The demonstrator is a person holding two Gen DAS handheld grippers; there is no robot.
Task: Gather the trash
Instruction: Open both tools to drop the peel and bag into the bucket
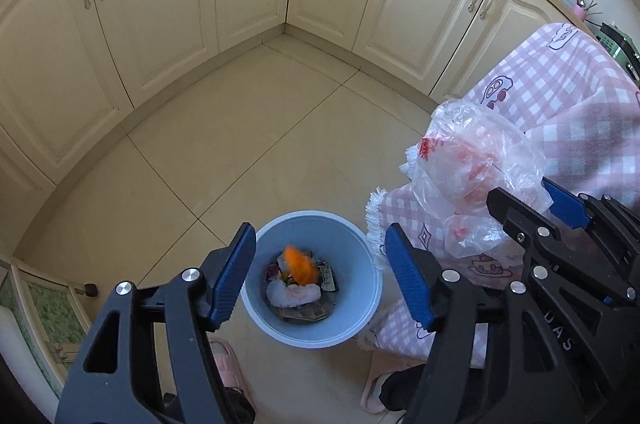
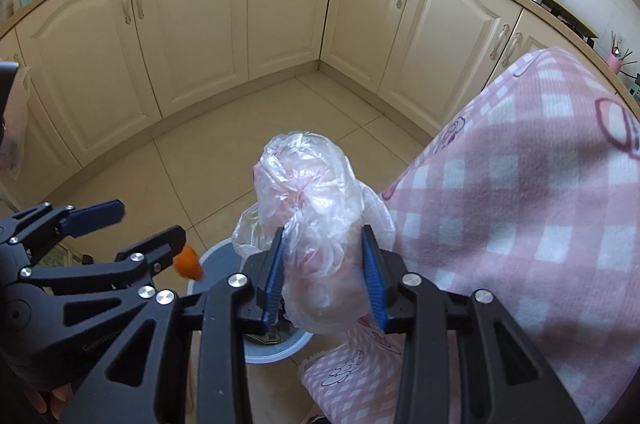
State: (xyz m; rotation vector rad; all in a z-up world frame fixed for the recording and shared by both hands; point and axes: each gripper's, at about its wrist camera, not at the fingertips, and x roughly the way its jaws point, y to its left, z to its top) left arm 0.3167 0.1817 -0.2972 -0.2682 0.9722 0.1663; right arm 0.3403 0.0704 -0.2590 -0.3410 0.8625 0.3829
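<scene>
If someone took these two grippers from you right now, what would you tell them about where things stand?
Left gripper: open, holding nothing, above the bin.
Orange scrap: blurred, in the air over the bin, seemingly just dropped.
Right gripper: shut on the plastic bag, beside the pink checked tablecloth.
Done: paper and wrappers already lie in the bin.
Left: bring the bag over the bin and open the gripper. Other trash is not visible from here.

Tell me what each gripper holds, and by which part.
The right gripper clamps the crumpled plastic bag around its lower bunched part. The left gripper is open and holds nothing; an orange scrap is blurred over the bin.
</scene>
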